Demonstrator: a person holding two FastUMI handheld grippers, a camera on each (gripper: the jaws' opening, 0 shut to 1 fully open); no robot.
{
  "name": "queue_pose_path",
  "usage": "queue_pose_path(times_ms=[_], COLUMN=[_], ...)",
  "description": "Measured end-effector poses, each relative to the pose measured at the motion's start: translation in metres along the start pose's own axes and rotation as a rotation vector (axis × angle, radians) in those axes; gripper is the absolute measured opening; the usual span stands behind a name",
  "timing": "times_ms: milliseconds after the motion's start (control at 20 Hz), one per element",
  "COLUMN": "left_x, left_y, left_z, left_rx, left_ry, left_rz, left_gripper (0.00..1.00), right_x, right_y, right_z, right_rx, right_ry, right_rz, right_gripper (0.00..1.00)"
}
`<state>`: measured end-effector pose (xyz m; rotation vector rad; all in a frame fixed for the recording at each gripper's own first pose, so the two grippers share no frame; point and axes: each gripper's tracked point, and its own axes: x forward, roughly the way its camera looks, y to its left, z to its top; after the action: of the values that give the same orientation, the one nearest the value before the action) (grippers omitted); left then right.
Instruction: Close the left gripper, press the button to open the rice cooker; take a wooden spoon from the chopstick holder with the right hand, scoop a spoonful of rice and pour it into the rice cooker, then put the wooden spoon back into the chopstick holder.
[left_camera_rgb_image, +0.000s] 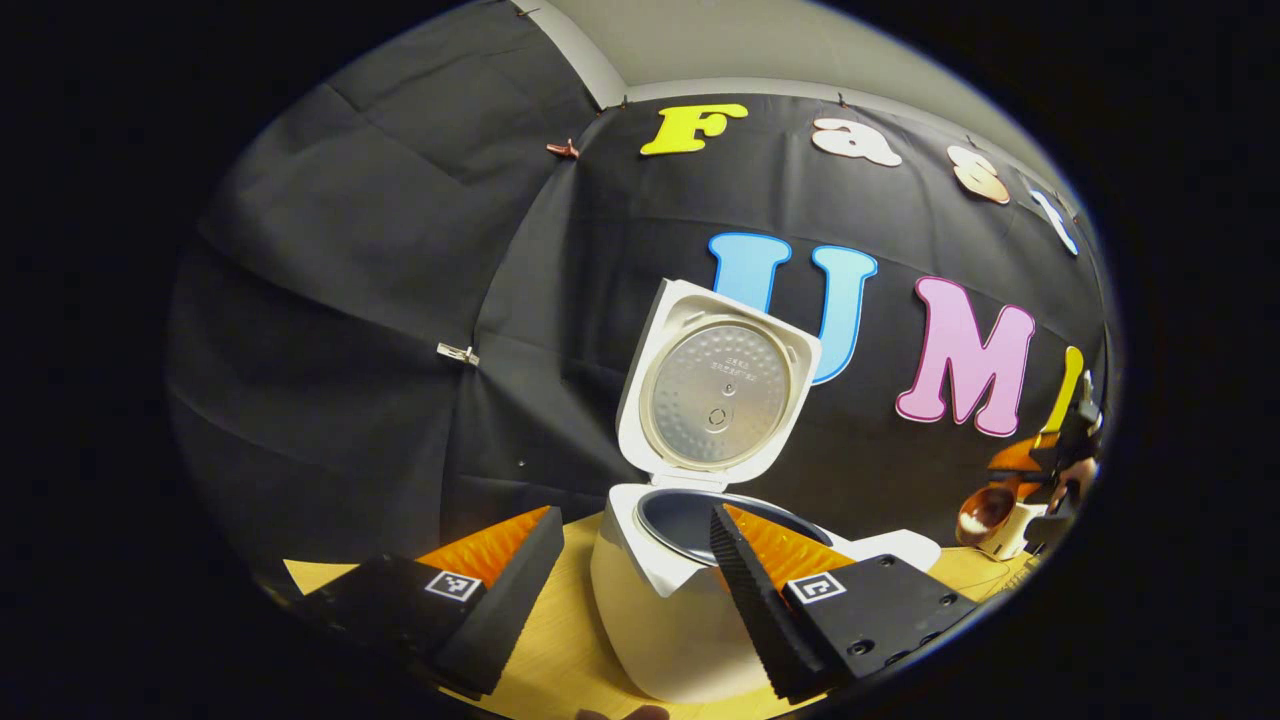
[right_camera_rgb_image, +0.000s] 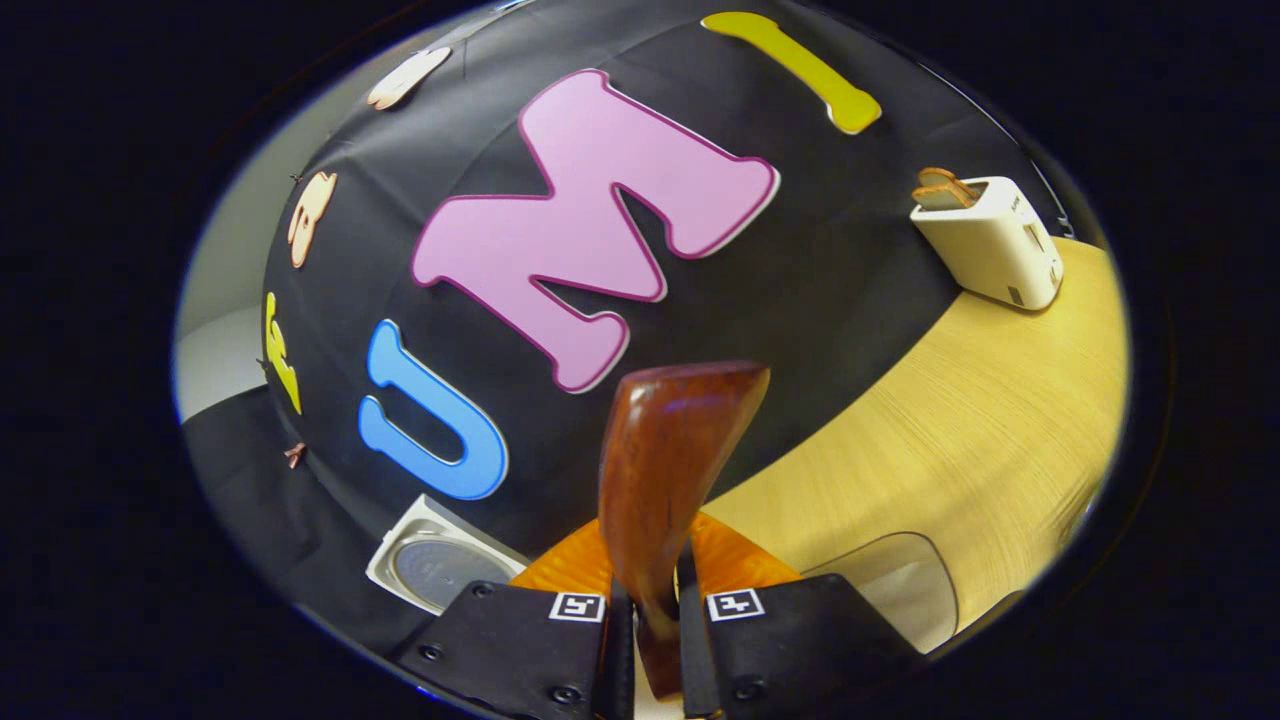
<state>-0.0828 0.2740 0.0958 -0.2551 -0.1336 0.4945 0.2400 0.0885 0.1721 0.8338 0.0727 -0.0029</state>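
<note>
The white rice cooker (left_camera_rgb_image: 660, 620) stands on the wooden table with its lid (left_camera_rgb_image: 715, 385) swung up and the dark inner pot (left_camera_rgb_image: 690, 520) showing. My left gripper (left_camera_rgb_image: 632, 515) is open, one finger on each side of the cooker's front. At the far right edge the brown wooden spoon (left_camera_rgb_image: 985, 510) hangs just above a white chopstick holder (left_camera_rgb_image: 1012, 532), held by the right gripper (left_camera_rgb_image: 1055, 480). In the right gripper view, my right gripper (right_camera_rgb_image: 655, 570) is shut on the wooden spoon (right_camera_rgb_image: 665, 450), whose bowl stands upright. The cooker's lid (right_camera_rgb_image: 435, 565) shows low on the left.
A white toaster (right_camera_rgb_image: 995, 245) with a slice of bread in it stands at the back of the light wooden table (right_camera_rgb_image: 980, 400). A clear container's rim (right_camera_rgb_image: 900, 580) lies just right of my right gripper's fingers.
</note>
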Motion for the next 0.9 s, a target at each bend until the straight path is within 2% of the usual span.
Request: queue_pose_path(times_ms=[200,450,750,900], left_x=[-0.001,-0.005,-0.010,-0.012], left_y=[0.002,0.012,0.026,0.039], left_z=[0.002,0.004,0.002,0.001], left_rx=[0.011,0.000,-0.013,-0.010], left_ry=[-0.001,-0.003,0.007,0.016], left_rz=[-0.001,0.012,0.018,0.032], left_gripper=[0.95,0.95,0.95,0.95], right_x=[0.020,0.043,0.067,0.072], right_y=[0.058,0.117,0.157,0.182], right_z=[-0.012,-0.062,-0.128,-0.152], right_rx=[0.039,0.043,-0.109,-0.223], right_ry=[0.018,0.066,0.094,0.074], right_rz=[0.070,0.150,0.189,0.230], right_gripper=[0.22,0.22,0.22,0.22])
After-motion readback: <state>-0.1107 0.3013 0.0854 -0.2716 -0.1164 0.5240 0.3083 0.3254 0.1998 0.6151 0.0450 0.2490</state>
